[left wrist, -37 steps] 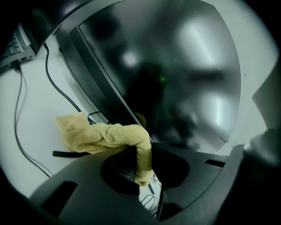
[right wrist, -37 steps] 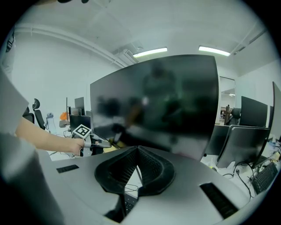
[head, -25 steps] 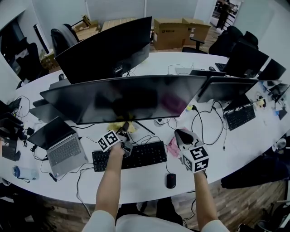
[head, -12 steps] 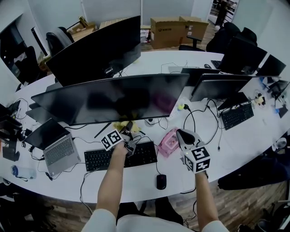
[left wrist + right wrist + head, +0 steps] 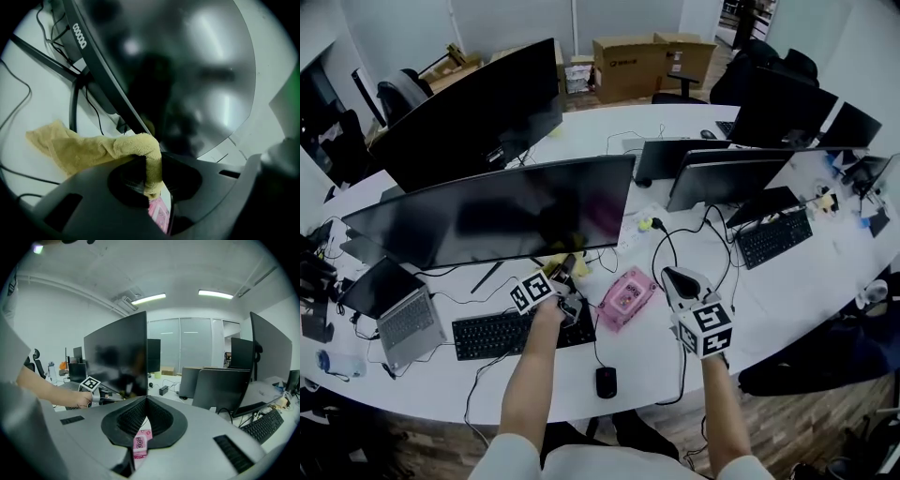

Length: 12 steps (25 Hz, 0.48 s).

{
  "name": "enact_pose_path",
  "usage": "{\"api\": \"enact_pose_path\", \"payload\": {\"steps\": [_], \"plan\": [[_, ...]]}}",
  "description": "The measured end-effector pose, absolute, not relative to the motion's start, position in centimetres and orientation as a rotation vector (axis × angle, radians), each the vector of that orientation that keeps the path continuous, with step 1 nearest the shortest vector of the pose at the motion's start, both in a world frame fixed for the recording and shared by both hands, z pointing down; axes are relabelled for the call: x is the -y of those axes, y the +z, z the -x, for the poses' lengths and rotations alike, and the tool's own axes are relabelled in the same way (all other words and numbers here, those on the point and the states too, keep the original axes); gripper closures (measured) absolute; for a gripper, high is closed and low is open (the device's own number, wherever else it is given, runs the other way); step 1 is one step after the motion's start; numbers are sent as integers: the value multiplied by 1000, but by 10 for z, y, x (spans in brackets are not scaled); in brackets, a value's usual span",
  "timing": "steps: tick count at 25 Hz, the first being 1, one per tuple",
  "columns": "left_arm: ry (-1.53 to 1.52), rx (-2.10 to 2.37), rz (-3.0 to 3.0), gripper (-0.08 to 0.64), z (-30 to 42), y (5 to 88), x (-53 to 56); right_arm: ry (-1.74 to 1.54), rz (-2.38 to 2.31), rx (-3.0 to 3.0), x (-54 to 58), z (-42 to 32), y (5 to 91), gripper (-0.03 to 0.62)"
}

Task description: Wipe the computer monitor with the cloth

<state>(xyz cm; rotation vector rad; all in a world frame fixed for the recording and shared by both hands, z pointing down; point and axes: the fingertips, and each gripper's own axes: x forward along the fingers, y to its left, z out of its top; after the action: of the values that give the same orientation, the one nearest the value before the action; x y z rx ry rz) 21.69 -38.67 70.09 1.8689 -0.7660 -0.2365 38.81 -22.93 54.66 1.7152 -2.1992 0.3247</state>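
Near the monitor (image 5: 487,211), left tongs (image 5: 151,180) pinch the cloth (image 5: 84,147); right tongs (image 5: 144,400) closed.

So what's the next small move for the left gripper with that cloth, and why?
Probably raise the left gripper and push it forward, so the cloth lands flat on the monitor screen. Its jaws are clamped on a fold of the cloth, but the cloth sits down by the monitor's lower edge, most of it trailing over the desk, not on the glass.
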Motion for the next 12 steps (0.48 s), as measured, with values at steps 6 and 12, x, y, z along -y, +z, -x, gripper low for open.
{"api": "enact_pose_path", "payload": {"steps": [6, 12], "plan": [[-223, 730, -1877, 492, -271, 701, 375, 316, -1722, 2192, 221, -427, 545, 566], [-228, 698, -1880, 492, -318, 700, 366, 315, -1729, 2190, 214, -460, 545, 566]]}}
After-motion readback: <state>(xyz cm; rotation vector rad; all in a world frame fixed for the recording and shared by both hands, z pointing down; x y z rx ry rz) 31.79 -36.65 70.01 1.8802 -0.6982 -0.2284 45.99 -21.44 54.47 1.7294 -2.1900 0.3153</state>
